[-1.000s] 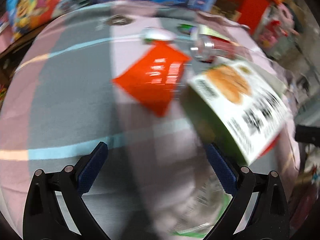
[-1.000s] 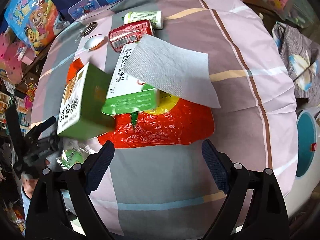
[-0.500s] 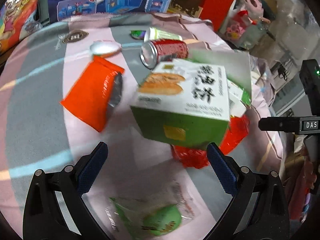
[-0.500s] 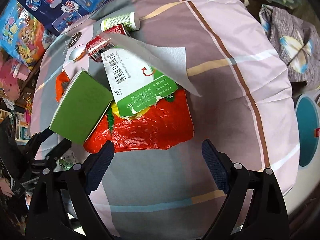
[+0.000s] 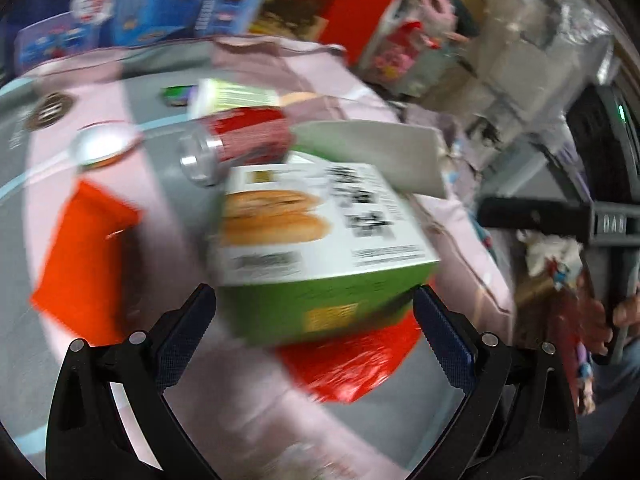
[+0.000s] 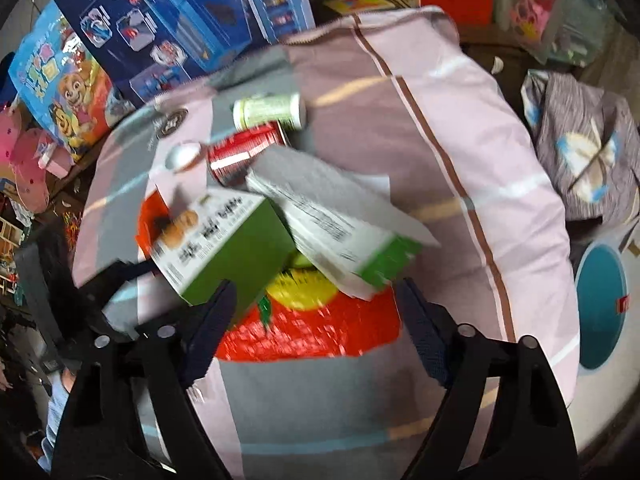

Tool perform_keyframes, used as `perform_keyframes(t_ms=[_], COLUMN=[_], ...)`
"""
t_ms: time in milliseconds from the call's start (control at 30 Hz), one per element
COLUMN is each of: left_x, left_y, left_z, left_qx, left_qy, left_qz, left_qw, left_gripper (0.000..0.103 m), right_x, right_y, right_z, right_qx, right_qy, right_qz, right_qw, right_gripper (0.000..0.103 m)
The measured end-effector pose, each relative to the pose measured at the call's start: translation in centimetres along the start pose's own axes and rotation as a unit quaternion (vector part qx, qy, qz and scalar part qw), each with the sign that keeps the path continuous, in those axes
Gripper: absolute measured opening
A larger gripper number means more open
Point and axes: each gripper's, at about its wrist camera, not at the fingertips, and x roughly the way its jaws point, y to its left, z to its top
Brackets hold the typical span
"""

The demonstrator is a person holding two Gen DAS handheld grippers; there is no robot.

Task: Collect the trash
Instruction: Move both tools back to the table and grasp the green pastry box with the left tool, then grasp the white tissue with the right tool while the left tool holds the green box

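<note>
Fingers of the left gripper (image 5: 312,312) flank the green biscuit box (image 5: 320,236), contact blurred; the right gripper (image 6: 316,316) gapes empty.

Our left gripper (image 5: 314,304) has closed in on the green box (image 5: 320,240), now between its spread fingers.

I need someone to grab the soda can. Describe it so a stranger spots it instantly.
On the pink and grey bedspread, look behind the green-sided box. The red can lies on its side, next to a green-and-white can; it's the only red one with a silver end.
</note>
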Motion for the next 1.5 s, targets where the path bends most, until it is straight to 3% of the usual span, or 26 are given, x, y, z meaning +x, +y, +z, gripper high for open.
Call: perform_keyframes(t_ms=[67, 100, 133, 267, 400, 500, 767, 833, 867, 900, 1133, 1300, 1400, 1467, 1500], left_x=[0.8, 1.2, 1.4, 1.7, 0.8, 0.2, 1.5, 1.8, 1.9, 1.8, -1.2, -1.3, -1.3, -1.2, -1.1], left_y=[-1.3, -1.8, -2.2, -3.5, -4.5, -3.7, -2.0, -2.1, -2.3, -2.4, -2.0, -1.7, -1.6, -1.6, -1.6], left_z=[0.2, 0.2, 0.1, -0.8, -1.8, -1.9, -1.0, -0.9, -0.8, -0.6, 1.1, 1.3, 1.2, 1.2, 1.2], left_qx=[0.017, 0.022, 0.025, 0.024, 0.027, 0.016, -0.051, -0.056, -0.061, -0.064, -0.076, -0.085, -0.090, -0.096, -0.100], left_qy=[0.001, 0.004, 0.007, 0.010, 0.002, -0.006, -0.015, -0.014, -0.007, -0.008, -0.038, -0.033, -0.030, -0.028, -0.027], left_qz=[-0.015, -0.026, -0.034, -0.068, -0.087, -0.071, -0.019, 0.004, 0.007, 0.025, 0.052, 0.076, 0.083, 0.088, 0.090], left_qw=[0.9997, 0.9994, 0.9991, 0.9974, 0.9959, 0.9973, 0.9984, 0.9983, 0.9981, 0.9976, 0.9950, 0.9929, 0.9920, 0.9912, 0.9906], left_gripper=[0.093, 0.081, 0.076, 0.064, 0.060, 0.047, 0.046, 0.024, 0.006, 0.004, 0.003, 0.003, 0.003, 0.003, 0.003], right_x=[0.6, 1.0, 1.4, 2.3, 4.0, 5.0, 4.1, 3.7, 3.5, 3.4, 4.9, 8.4, 9.5, 9.4, 9.3], right_y=[0.7, 1.0, 1.2, 1.0, 0.2, -1.0, -3.9, -5.0, -5.6, -6.1, -6.6, -4.7, -3.9, -3.8, -3.7], right_z=[0.5, 0.7, 0.9, 1.3, 0.7, 0.3, -0.1, -0.1, -0.1, 0.1, 2.4, 3.8, 4.0, 4.0, 4.0], right_qx=[-0.007, -0.009, -0.010, -0.009, -0.010, 0.006, 0.037, 0.049, 0.054, 0.058, 0.049, 0.008, -0.022, -0.032, -0.038], right_qy=[0.007, 0.013, 0.019, 0.023, 0.047, 0.061, 0.051, 0.048, 0.045, 0.042, 0.028, 0.044, 0.028, 0.023, 0.020], right_qz=[0.002, 0.006, 0.004, 0.002, -0.008, -0.007, -0.002, -0.004, -0.006, -0.008, -0.018, -0.015, -0.035, -0.029, -0.025], right_qw=[1.000, 1.000, 1.000, 1.000, 0.999, 0.998, 0.998, 0.998, 0.997, 0.997, 0.998, 0.999, 0.999, 0.999, 0.999], right_gripper=[0.062, 0.061, 0.057, 0.056, 0.056, 0.056, 0.056, 0.058, 0.060, 0.066, 0.077, 0.077, 0.077, 0.072, 0.060])
